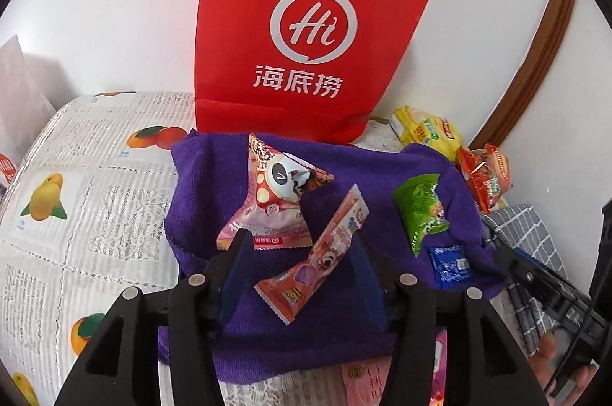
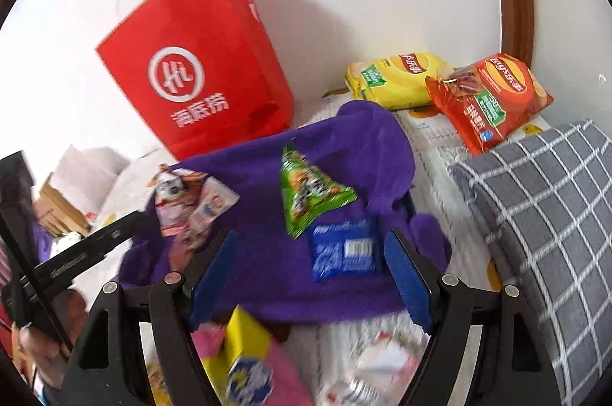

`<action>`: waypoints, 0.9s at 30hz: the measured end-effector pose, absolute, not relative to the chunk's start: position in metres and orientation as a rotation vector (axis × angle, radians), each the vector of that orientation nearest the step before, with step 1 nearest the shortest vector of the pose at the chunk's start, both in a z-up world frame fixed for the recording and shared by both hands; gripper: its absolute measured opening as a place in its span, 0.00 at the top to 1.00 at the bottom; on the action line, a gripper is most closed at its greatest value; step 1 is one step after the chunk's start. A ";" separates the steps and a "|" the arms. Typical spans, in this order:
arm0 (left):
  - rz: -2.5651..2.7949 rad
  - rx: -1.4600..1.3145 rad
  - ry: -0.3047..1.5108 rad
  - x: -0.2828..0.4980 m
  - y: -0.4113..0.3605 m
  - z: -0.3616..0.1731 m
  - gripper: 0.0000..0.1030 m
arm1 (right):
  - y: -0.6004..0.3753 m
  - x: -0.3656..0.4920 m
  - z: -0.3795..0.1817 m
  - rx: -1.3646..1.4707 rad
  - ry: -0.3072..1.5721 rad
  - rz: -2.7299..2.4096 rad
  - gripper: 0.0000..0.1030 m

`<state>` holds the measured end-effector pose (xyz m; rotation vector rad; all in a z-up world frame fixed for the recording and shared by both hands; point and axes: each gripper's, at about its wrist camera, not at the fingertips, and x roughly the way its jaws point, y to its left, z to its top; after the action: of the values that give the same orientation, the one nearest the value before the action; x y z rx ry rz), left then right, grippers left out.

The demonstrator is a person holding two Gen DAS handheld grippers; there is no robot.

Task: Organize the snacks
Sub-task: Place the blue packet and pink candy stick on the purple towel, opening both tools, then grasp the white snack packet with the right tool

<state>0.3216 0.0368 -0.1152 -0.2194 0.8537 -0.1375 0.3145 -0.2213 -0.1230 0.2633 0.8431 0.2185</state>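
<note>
Blurred yellow box (image 2: 244, 345) (perhaps snacks)

In the right wrist view, motion blur smeared the yellow box (image 2: 244, 341), the pink packet (image 2: 285, 373) and the white wrappers (image 2: 376, 367) at the bottom edge, while the red paper bag (image 1: 306, 23) was cropped at the left wrist view's top.

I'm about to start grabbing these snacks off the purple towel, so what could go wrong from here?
The long red packet lies between the left tool's open fingers, overlapping the pink triangular packet; closing may catch both. The blue packet touches the green packet, so the right tool could nudge it. The towel is soft and may bunch.
</note>
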 end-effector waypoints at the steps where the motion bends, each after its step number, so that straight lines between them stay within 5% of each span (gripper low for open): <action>1: -0.143 -0.222 0.857 0.320 0.037 -0.114 0.50 | -0.223 0.307 -0.121 0.267 0.842 0.221 0.23; 14: -0.181 -0.208 0.854 0.275 0.052 -0.112 0.38 | -0.253 0.241 -0.145 0.131 0.932 0.081 0.23; 27: -0.197 -0.276 0.855 0.268 0.069 -0.113 0.38 | -0.230 0.236 -0.179 -0.127 0.992 0.062 0.23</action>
<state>0.2683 0.0694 -0.1129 -0.2760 0.8554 -0.1973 0.2363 -0.2301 -0.1792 -0.1271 0.9919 0.0616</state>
